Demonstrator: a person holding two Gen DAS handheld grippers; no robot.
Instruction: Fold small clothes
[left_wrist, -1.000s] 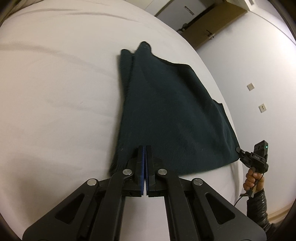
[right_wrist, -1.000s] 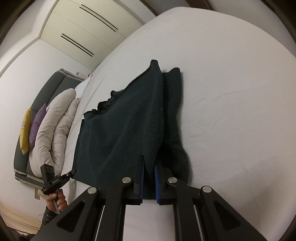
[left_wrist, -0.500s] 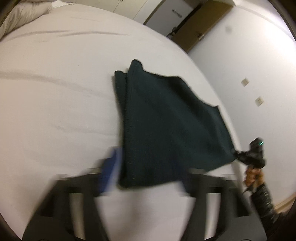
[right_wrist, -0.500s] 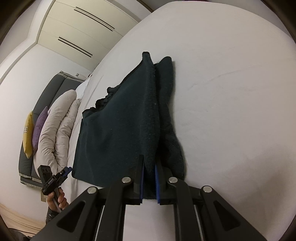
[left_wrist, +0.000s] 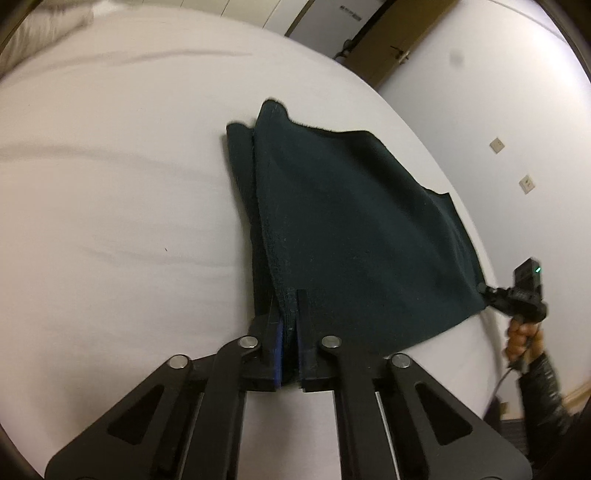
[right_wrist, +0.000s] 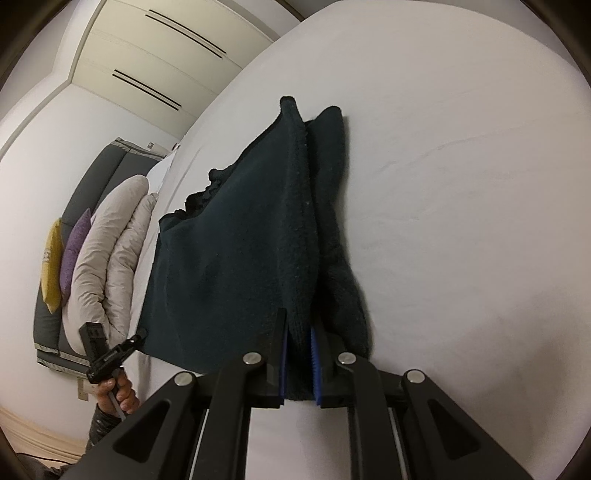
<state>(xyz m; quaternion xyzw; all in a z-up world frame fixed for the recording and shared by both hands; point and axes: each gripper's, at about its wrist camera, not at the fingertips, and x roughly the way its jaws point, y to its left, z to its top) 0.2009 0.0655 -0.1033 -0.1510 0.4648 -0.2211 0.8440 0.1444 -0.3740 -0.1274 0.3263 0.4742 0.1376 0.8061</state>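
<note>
Dark teal fleece garment (left_wrist: 354, 229), softly napped, drapes across smooth white sheet (left_wrist: 110, 192).

One dark garment (left_wrist: 351, 229) is seen ahead of two grippers; three pillows (right_wrist: 107, 254) are counted left of the right gripper (right_wrist: 298, 332).

no legible text — nothing readable

Both wrist cameras are looking steeply down along their fingers, close over the bed (left_wrist: 110, 206), sharing the dark garment (right_wrist: 236, 258) from opposite corners.
</note>
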